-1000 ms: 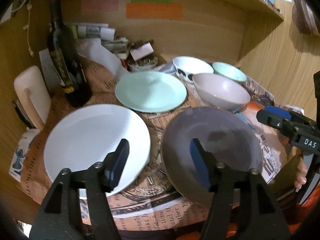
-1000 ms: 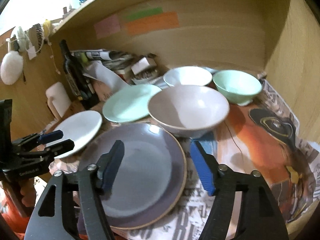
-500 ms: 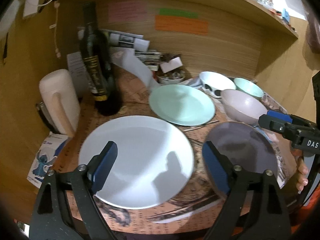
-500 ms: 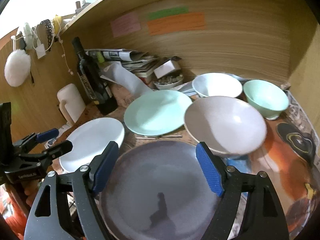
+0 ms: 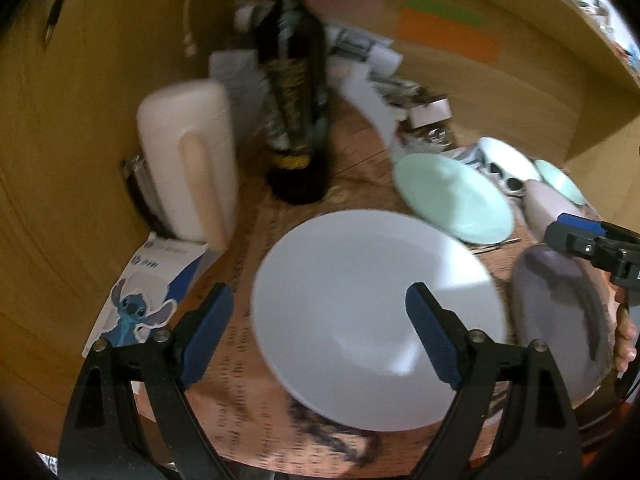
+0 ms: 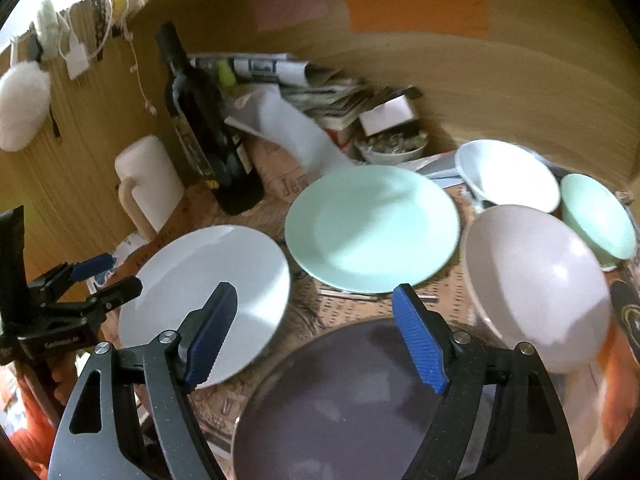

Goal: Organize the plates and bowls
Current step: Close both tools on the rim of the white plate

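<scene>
The white plate (image 5: 376,300) lies flat on the newspaper-covered desk (image 5: 240,360), near its front left edge, with nothing stacked on it. Just to its right sits the dark purple plate (image 6: 340,412); behind them is the mint plate (image 6: 372,228), and further right a cluster of three bowls: the pale pink bowl (image 6: 536,284), the white bowl (image 6: 508,176) and the mint bowl (image 6: 600,216). All six pieces lie separate, so sorting appears hardly begun.

The left gripper (image 5: 320,332) hovers over the white plate's near rim with its fingers (image 5: 208,336) spread wide and holding nothing. The right gripper (image 6: 316,336) hangs above the purple plate's far edge, fingers equally spread and empty.

The step in hand looks like an approach to the first plate. Next, the left fingers would need to drop to the thin rim and pinch it without sliding the plate; a flat plate gives little edge to catch.

Against the picture of half a second ago, the left view has swung left and closer: the white plate now fills its centre, the dark bottle (image 5: 294,80) and cream jug (image 5: 188,160) loom larger, and the purple plate has slid toward the right border. The right view has shifted left too, showing more of the white plate.
</scene>
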